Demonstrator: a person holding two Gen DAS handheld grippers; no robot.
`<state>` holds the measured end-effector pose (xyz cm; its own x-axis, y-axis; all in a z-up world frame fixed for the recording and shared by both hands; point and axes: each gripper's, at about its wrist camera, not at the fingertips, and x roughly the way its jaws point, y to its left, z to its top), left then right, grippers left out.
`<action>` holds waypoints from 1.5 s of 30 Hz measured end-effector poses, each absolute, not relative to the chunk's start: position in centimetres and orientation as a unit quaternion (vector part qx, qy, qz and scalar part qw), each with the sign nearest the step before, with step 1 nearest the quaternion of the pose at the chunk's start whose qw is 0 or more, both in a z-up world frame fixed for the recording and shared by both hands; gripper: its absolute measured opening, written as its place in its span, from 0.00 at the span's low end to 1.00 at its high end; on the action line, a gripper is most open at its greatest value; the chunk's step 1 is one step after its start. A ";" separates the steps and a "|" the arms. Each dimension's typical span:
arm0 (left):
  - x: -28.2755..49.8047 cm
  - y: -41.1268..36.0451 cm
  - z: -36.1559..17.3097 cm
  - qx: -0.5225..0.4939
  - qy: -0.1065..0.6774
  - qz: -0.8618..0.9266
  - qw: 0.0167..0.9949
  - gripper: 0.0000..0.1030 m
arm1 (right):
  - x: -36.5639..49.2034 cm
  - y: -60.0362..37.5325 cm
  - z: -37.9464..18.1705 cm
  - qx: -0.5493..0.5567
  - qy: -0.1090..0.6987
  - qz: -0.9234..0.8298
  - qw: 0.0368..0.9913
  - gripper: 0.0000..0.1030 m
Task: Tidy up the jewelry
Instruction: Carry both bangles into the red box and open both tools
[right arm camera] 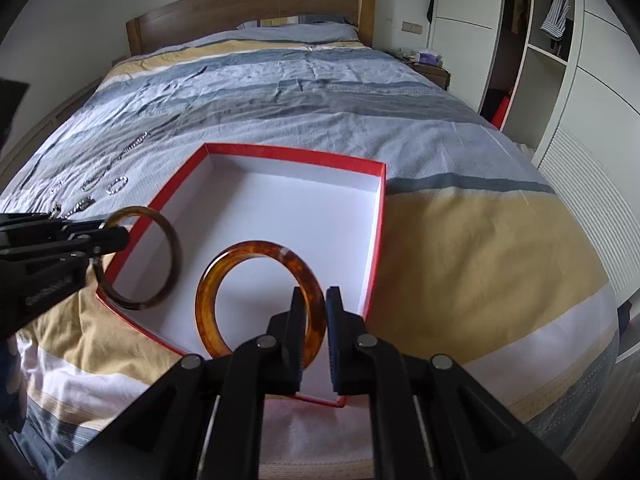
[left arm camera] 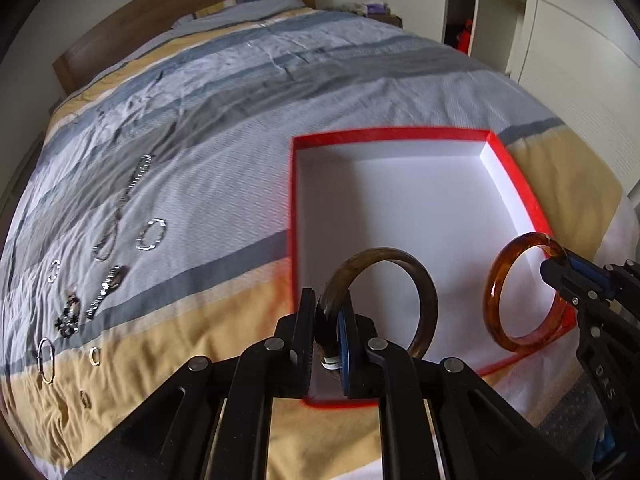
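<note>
A red box with a white inside lies open on the bed; it also shows in the right wrist view. My left gripper is shut on a dark brown bangle and holds it upright over the box's near left corner; the bangle also shows in the right wrist view. My right gripper is shut on an amber tortoiseshell bangle over the box's near right part; this bangle also shows in the left wrist view. Both bangles hang above the box floor.
Several loose pieces lie on the striped bedspread left of the box: a long chain, a silver bracelet, a watch, a beaded cluster, rings and a hoop. A wardrobe stands to the right.
</note>
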<state>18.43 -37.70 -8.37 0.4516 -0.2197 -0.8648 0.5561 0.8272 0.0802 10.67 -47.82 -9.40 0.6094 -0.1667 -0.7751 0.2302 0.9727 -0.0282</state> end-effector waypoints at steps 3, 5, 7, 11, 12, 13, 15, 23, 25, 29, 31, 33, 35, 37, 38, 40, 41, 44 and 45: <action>18.8 -38.9 -10.5 0.194 0.487 -0.240 0.817 0.10 | 10.7 -47.9 -10.2 0.029 0.439 -0.110 0.891 0.09; 19.1 -39.1 -11.9 0.199 0.503 -0.237 0.807 0.10 | 10.8 -47.9 -10.9 0.025 0.449 -0.109 0.887 0.09; 19.1 -38.4 -12.7 0.189 0.504 -0.239 0.808 0.10 | 10.9 -47.9 -11.4 0.019 0.457 -0.104 0.883 0.09; 19.0 -37.7 -13.0 0.188 0.510 -0.221 0.810 0.12 | 11.3 -47.2 -11.8 -0.009 0.464 -0.095 0.881 0.10; 18.9 -37.4 -13.2 0.187 0.513 -0.211 0.811 0.12 | 11.5 -47.0 -11.9 -0.013 0.467 -0.089 0.880 0.10; 18.6 -37.2 -13.3 0.182 0.517 -0.202 0.811 0.12 | 11.7 -46.8 -12.1 -0.017 0.471 -0.081 0.878 0.10; 18.2 -36.8 -13.2 0.178 0.522 -0.180 0.814 0.12 | 11.9 -46.3 -12.4 -0.029 0.476 -0.073 0.876 0.09; 15.5 -34.2 -12.9 0.141 0.547 -0.122 0.816 0.13 | 13.1 -45.1 -13.2 -0.047 0.490 -0.045 0.869 0.10; 15.5 -33.9 -12.8 0.135 0.553 -0.125 0.813 0.13 | 13.3 -44.8 -13.2 -0.053 0.492 -0.045 0.868 0.10; 15.7 -33.6 -12.8 0.113 0.564 -0.136 0.807 0.14 | 12.8 -45.0 -12.9 -0.043 0.492 -0.037 0.868 0.11; 15.4 -33.6 -12.8 0.120 0.562 -0.140 0.806 0.14 | 12.4 -44.8 -12.5 -0.041 0.490 -0.033 0.870 0.11; 15.8 -33.5 -12.7 0.120 0.562 -0.149 0.805 0.16 | 11.9 -44.7 -11.9 -0.041 0.483 -0.034 0.874 0.12; 16.2 -33.6 -12.6 0.116 0.563 -0.159 0.803 0.26 | 11.3 -44.7 -11.2 -0.037 0.473 -0.037 0.879 0.24; 16.0 -33.8 -12.1 0.110 0.559 -0.176 0.803 0.36 | 10.4 -45.0 -10.0 -0.021 0.460 -0.036 0.887 0.30; 15.7 -34.0 -11.8 0.111 0.556 -0.180 0.804 0.40 | 10.0 -45.1 -9.5 -0.019 0.454 -0.040 0.890 0.32; 15.1 -34.2 -11.1 0.117 0.546 -0.185 0.808 0.46 | 9.2 -45.4 -8.4 -0.013 0.442 -0.049 0.895 0.35; 14.7 -34.3 -10.6 0.118 0.539 -0.189 0.812 0.49 | 8.6 -45.7 -7.8 -0.006 0.437 -0.053 0.898 0.35; 13.7 -34.1 -8.7 0.107 0.518 -0.202 0.824 0.50 | 7.1 -46.2 -6.3 0.008 0.423 -0.065 0.904 0.35; 13.4 -33.8 -8.0 0.102 0.509 -0.206 0.830 0.50 | 6.7 -46.4 -5.9 0.013 0.421 -0.070 0.904 0.35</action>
